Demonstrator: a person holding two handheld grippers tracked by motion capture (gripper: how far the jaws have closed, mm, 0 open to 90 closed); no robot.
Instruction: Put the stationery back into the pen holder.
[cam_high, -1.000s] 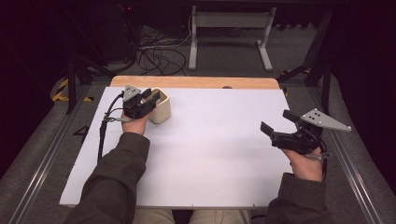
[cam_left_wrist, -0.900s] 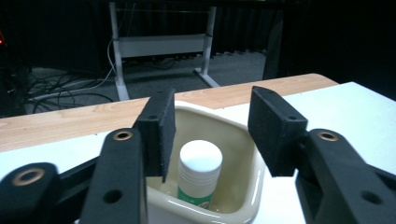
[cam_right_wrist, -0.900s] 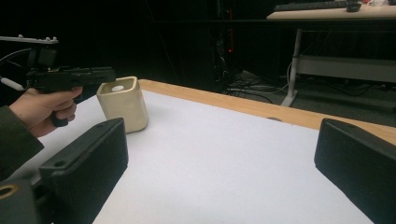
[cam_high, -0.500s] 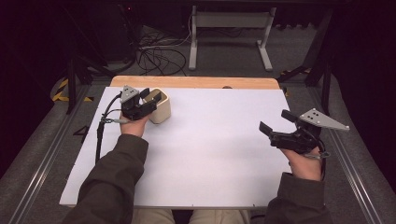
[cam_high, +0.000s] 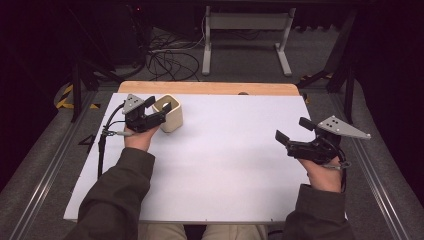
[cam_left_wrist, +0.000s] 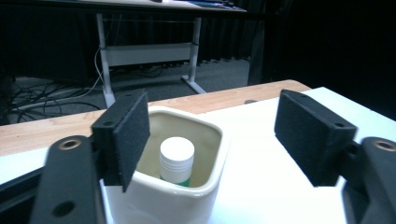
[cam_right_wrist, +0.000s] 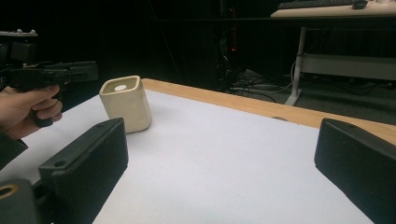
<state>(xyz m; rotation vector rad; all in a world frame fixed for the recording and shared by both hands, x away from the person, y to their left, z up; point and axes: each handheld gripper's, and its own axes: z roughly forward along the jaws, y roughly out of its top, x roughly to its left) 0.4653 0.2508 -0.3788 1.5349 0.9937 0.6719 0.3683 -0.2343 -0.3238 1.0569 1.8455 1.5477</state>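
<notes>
- The left gripper (cam_high: 152, 111) sits at the near-left side of a cream cup (cam_high: 169, 113), its jaws spread wide and closed on nothing.
- In the left gripper view, the cup (cam_left_wrist: 187, 186) stands low between the jaws, nearer the left-hand one, whose pad overlaps the cup's rim; whether pad and rim touch cannot be told.
- The right-hand jaw stands well apart from the cup, over bare white table (cam_left_wrist: 261, 186).
- Inside the cup, a white ribbed cap (cam_left_wrist: 176, 156) stands upright on something green.
- The right gripper (cam_high: 295, 134) hangs over the table's right side, jaws wide apart and empty.
- In the right gripper view the cup (cam_right_wrist: 125, 103) lies far ahead, above the left-hand jaw, with only white table (cam_right_wrist: 224, 158) between the jaws.
</notes>
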